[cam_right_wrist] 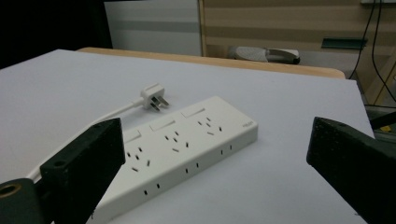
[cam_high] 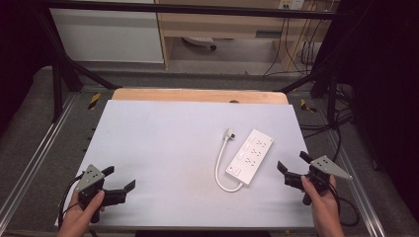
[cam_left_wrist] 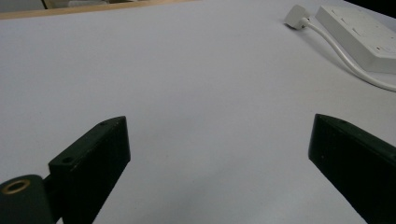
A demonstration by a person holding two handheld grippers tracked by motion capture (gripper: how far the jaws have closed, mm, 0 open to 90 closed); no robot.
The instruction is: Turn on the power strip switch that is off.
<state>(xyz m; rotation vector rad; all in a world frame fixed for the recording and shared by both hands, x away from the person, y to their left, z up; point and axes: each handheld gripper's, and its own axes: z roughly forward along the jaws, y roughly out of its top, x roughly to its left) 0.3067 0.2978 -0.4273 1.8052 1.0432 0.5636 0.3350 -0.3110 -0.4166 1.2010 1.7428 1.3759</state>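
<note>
A white power strip lay flat on the white table, right of centre and toward the near edge, angled so that its far end pointed up and to the right. Its sockets faced upward, set in groups along its length, each group with a switch beside it. From the near end its white cable curled out, swung left and ran back toward the far side, ending in a white plug that rested on the table just beside the strip's left flank — pins visible in the right gripper view.

The right gripper was held in the person's right hand near the table's right edge, just beside the strip's near end but apart from it. Its jaws stood wide apart, holding nothing, pointed left toward the strip.

The left gripper sat at the near left corner in the left hand, well apart from the strip. Its jaws were likewise spread wide and empty — aimed across bare tabletop.
</note>
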